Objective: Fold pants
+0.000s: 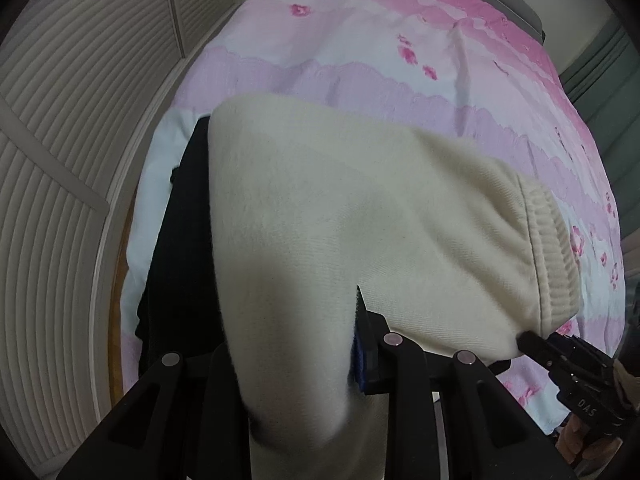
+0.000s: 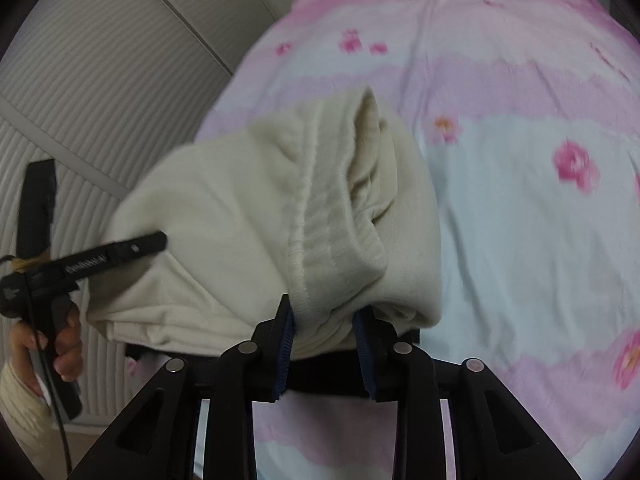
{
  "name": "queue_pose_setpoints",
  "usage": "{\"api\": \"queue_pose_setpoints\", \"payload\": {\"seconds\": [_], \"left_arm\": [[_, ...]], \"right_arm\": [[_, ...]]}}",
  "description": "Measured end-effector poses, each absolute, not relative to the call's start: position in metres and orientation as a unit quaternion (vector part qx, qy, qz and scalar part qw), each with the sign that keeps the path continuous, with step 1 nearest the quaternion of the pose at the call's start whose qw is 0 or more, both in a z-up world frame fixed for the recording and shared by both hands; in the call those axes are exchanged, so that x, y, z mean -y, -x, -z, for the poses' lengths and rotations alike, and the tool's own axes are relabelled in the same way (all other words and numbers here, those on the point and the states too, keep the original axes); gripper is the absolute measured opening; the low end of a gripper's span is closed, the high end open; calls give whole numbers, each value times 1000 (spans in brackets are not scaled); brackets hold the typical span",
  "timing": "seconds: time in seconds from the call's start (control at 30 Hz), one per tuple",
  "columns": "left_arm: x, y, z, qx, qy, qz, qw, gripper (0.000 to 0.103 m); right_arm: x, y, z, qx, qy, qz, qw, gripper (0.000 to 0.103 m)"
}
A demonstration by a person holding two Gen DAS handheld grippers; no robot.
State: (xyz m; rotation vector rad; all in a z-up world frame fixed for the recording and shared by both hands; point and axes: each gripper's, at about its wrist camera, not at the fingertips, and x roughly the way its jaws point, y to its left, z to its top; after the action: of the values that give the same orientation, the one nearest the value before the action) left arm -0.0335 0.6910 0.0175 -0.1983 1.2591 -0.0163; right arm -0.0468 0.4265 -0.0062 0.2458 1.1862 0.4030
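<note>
Pants (image 1: 360, 216) of cream fleece hang bunched above a pink flowered bedspread (image 1: 400, 60), held up at both ends. Their ribbed waistband (image 2: 332, 220) runs down into the right gripper (image 2: 324, 340), whose blue-padded fingers pinch the cloth between them. Thick fabric wraps over the left gripper (image 1: 304, 352), which clamps a fold of it; only one of its fingers shows clearly. Something black (image 1: 180, 240) lies on the bedspread under the pants. White slatted doors (image 1: 60, 160) stand beside the bed.
</note>
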Motion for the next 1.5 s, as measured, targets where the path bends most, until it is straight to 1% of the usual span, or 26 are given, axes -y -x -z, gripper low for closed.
{"api": "queue_pose_setpoints", "payload": {"seconds": [0.07,0.1,0.13,0.17,0.27,0.43,0.47,0.5,0.57,0.6,0.67,0.8,0.87,0.9,0.97,1.03,1.07,1.17,1.3,1.43,1.47,1.5], "left_arm": [[-694,38,-12,-590,99,6,801,30],[-694,40,-12,-592,97,4,800,33],[-695,41,-11,-592,94,1,800,35],[-693,44,-11,-594,85,-4,800,39],[-693,53,-12,-593,46,-28,803,49],[-691,79,-31,-576,4,-62,815,50],[-689,85,-37,-571,1,-67,818,52],[-685,92,-45,-566,-1,-77,821,58],[-672,104,-61,-551,-13,-86,830,64],[-660,112,-73,-541,-23,-88,836,66],[-641,124,-93,-526,-30,-81,846,71],[-595,145,-130,-494,-31,-82,865,74],[-563,158,-148,-481,-20,-80,873,76],[-550,164,-154,-475,-16,-79,876,77],[-511,181,-170,-457,-11,-78,886,78],[-483,191,-177,-438,-12,-83,895,81],[-457,204,-185,-424,-13,-86,901,82],[-399,231,-196,-409,-5,-79,909,82],[-328,265,-202,-404,22,-66,912,82],[-262,303,-213,-389,23,-67,918,84],[-241,316,-219,-381,23,-66,922,85],[-232,323,-222,-378,24,-64,923,88]], "right_arm": [[-427,52,12,-557,-104,-185,803,37],[-426,51,14,-560,-107,-184,800,38],[-424,51,16,-565,-115,-184,796,41],[-421,50,18,-572,-119,-179,791,46],[-411,51,14,-577,-123,-168,789,49],[-383,58,-3,-562,-100,-123,812,49],[-380,60,-8,-558,-91,-115,817,49],[-375,62,-15,-552,-82,-109,823,51],[-367,66,-30,-540,-68,-105,832,68],[-364,71,-40,-530,-61,-108,839,70],[-357,79,-59,-510,-38,-115,852,81],[-330,100,-103,-477,-19,-140,867,83],[-312,112,-125,-458,-9,-142,878,89],[-303,118,-135,-448,-4,-141,883,91],[-280,131,-154,-431,10,-137,892,92],[-255,147,-171,-416,31,-125,900,92],[-240,155,-178,-411,43,-117,903,92],[-190,181,-194,-400,57,-107,908,92],[-122,217,-204,-400,56,-105,909,92],[-55,260,-209,-398,47,-108,910,92],[-38,271,-210,-398,44,-110,910,92],[-21,282,-212,-397,43,-111,910,92]]}}
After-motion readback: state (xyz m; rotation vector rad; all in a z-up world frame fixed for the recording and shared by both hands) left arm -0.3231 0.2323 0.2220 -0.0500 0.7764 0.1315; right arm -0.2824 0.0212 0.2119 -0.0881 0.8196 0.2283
